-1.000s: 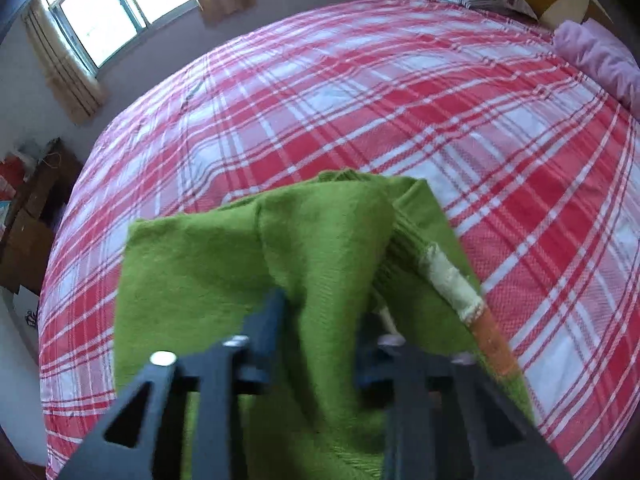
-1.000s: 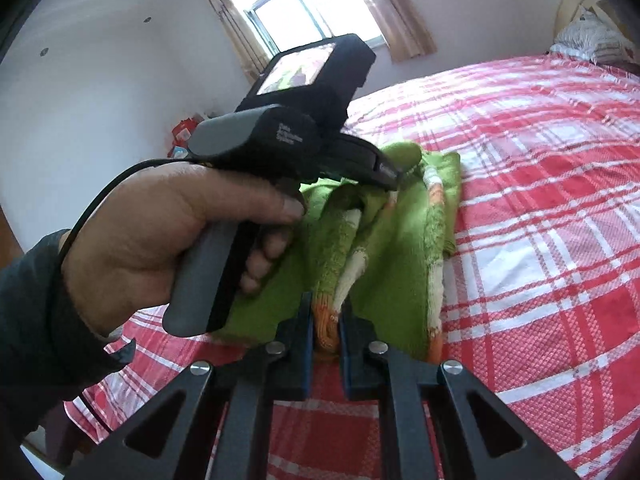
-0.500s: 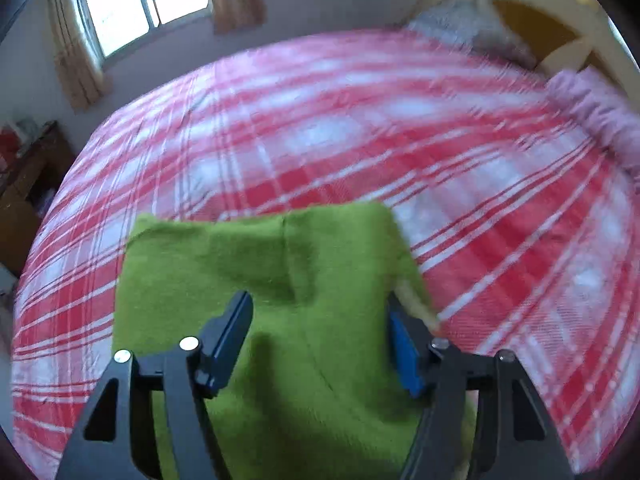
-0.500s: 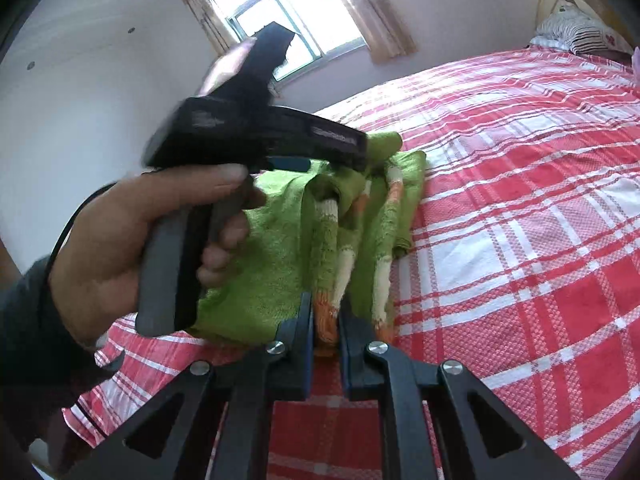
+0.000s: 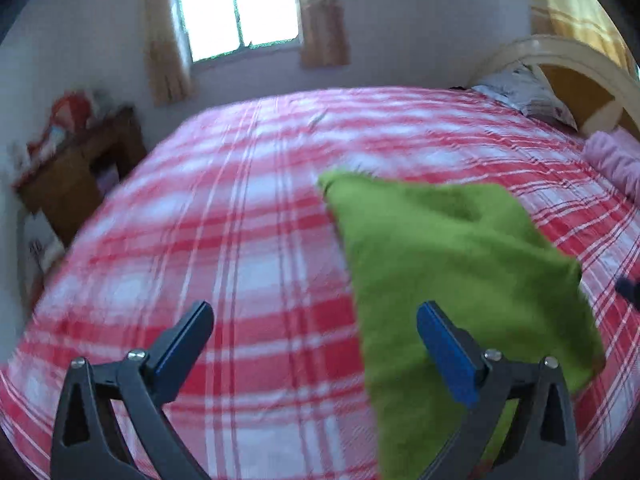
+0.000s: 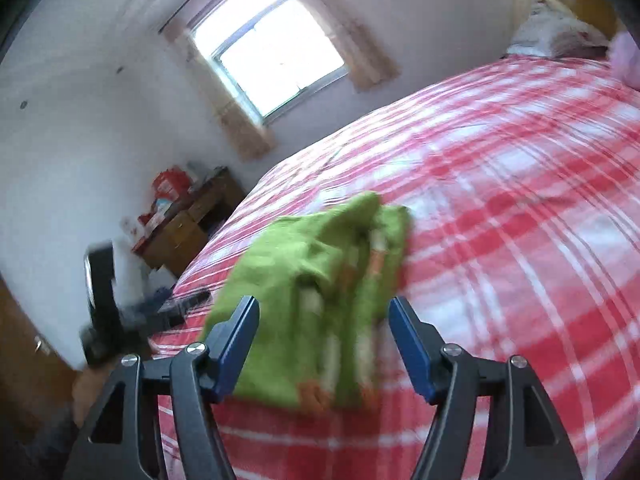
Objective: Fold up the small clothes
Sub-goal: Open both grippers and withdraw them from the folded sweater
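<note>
**Both tongs off the green garment**

My left tongs (image 5: 314, 344) and right tongs (image 6: 324, 344) were spread, empty. The folded green knit garment (image 6: 316, 280) lay lower centre on the plaid bed (image 6: 520, 220). I judged its loose striped layers could spring apart if snagged.

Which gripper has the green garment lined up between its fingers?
The right gripper: the green garment lies centred in its open gap. The left gripper, also open, frames mostly bare bedsheet.
</note>
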`<state>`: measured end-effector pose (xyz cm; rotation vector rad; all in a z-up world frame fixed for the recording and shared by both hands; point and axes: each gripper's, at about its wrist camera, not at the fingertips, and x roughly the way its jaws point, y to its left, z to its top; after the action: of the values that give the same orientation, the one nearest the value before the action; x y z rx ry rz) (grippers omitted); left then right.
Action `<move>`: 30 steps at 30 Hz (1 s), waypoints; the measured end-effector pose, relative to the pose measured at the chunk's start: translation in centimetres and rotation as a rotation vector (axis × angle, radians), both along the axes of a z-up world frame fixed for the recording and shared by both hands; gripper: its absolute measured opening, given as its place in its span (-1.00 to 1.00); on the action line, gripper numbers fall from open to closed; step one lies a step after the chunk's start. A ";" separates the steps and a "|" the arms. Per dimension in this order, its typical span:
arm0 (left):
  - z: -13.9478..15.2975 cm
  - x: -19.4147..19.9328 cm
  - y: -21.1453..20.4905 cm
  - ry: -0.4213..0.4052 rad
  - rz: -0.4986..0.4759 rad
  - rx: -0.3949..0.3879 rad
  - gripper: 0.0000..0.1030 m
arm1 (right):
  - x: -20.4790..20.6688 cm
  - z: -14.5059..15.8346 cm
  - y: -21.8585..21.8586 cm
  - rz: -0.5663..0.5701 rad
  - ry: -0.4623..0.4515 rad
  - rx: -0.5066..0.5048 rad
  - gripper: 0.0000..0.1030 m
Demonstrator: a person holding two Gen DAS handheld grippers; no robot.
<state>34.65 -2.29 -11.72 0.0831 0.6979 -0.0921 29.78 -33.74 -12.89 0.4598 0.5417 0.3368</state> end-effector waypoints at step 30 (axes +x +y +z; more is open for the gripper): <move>-2.2 -1.1 -0.2 0.017 -0.064 -0.146 1.00 | 10.0 1.8 1.9 -0.097 0.072 -0.223 -0.16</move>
<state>33.50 -2.44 -13.91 -0.0351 0.7038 -0.2054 39.75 -31.79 -11.12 0.2816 0.6171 0.1649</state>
